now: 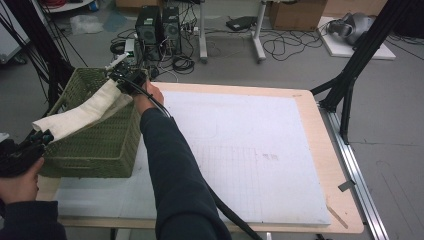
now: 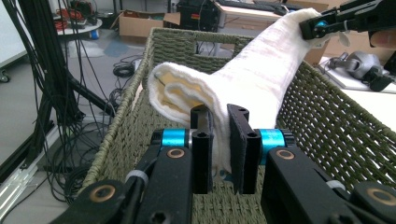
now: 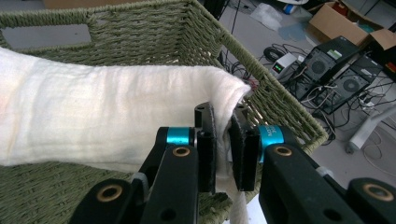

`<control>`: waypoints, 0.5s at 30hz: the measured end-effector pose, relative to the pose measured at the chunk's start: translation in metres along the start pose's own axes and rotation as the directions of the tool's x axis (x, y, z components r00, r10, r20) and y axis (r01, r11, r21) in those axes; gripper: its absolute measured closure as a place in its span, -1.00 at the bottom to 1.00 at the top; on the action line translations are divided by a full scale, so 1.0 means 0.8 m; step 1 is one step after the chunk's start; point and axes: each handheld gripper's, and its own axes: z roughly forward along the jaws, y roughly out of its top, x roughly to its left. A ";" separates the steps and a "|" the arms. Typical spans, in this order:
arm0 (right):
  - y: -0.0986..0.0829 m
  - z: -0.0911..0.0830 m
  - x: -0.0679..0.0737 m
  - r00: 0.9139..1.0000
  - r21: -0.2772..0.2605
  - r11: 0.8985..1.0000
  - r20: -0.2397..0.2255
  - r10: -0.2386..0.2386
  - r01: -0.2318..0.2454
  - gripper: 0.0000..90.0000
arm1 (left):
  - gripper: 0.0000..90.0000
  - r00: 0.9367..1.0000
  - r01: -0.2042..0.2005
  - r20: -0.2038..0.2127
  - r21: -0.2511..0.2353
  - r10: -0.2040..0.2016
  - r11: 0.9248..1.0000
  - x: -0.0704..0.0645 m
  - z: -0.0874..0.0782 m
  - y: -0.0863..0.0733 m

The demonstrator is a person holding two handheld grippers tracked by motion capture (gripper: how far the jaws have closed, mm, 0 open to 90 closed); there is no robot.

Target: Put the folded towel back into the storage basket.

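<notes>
At upper left, both grippers, left gripper [image 2: 219, 140] and right gripper [image 3: 222, 140], pinch the folded white towel [image 1: 82, 115] over the green basket [image 1: 107, 150].

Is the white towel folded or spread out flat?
Folded: the towel shows layered edges at one end, held over the basket.

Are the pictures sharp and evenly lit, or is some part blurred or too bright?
High view: soft, even light, slightly coarse. Left gripper view: the towel is sharp, a bit bright at the top. Right gripper view: the towel looks washed out at left; the basket weave stays clear.
</notes>
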 end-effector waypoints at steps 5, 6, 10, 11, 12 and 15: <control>-0.002 0.006 0.003 1.000 0.017 1.000 0.010 -0.001 0.001 0.75 | 0.43 0.999 0.041 -0.024 0.028 -0.040 0.999 -0.001 0.010 -0.002; -0.005 0.011 0.005 1.000 0.036 0.999 0.022 -0.023 0.022 0.62 | 0.22 0.999 0.043 -0.034 0.022 -0.042 0.999 -0.001 0.010 -0.002; -0.010 0.017 0.008 0.999 0.053 0.998 0.023 -0.030 0.029 0.37 | -0.05 0.998 0.018 -0.056 -0.028 -0.020 0.999 -0.002 -0.001 0.008; -0.010 0.016 0.008 0.999 0.050 0.998 0.022 -0.031 0.030 0.37 | -0.05 0.998 0.018 -0.058 -0.040 -0.020 0.999 -0.001 -0.004 0.011; -0.011 0.013 0.006 0.999 0.041 0.999 0.025 -0.032 0.031 0.36 | -0.04 0.998 0.019 -0.060 -0.047 -0.022 0.999 -0.001 -0.006 0.013; -0.013 0.002 -0.001 1.000 0.021 1.000 0.024 -0.020 0.019 0.33 | -0.04 0.998 0.019 -0.058 -0.055 -0.022 0.998 -0.001 -0.009 0.015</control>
